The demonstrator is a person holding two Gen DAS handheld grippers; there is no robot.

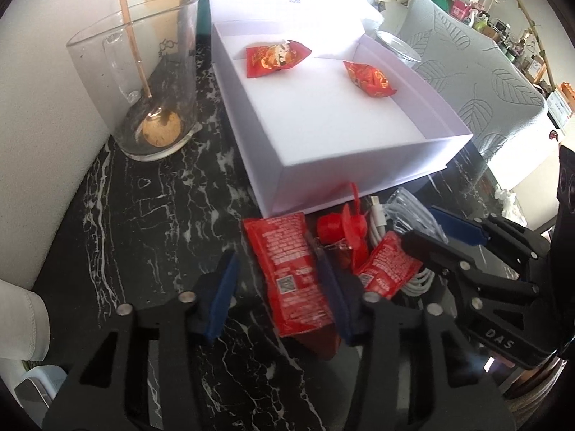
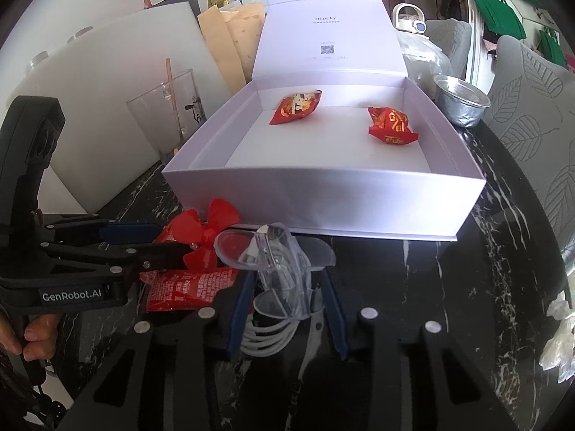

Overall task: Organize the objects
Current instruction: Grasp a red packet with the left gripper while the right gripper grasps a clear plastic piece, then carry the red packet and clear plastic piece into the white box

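Observation:
An open white box (image 1: 359,165) (image 2: 323,201) lies on the black marble table, with two red snack packets (image 1: 276,55) (image 1: 370,79) inside. In front of it lie a flat red sachet (image 1: 291,269), a second red sachet (image 1: 388,265) (image 2: 187,285), a red toy fan (image 1: 345,230) (image 2: 212,226) and a coiled white cable (image 2: 269,337) in a clear plastic holder (image 2: 276,262). My left gripper (image 1: 280,294) is open, its jaws either side of the flat sachet. My right gripper (image 2: 285,314) is open around the cable and holder.
A glass mug (image 1: 151,82) with a wooden spoon and a cookie stands left of the box. A foil cup (image 2: 460,100) sits right of the box. A leaf-patterned chair (image 1: 478,82) stands beyond the table's right edge. White panels lean at the back left.

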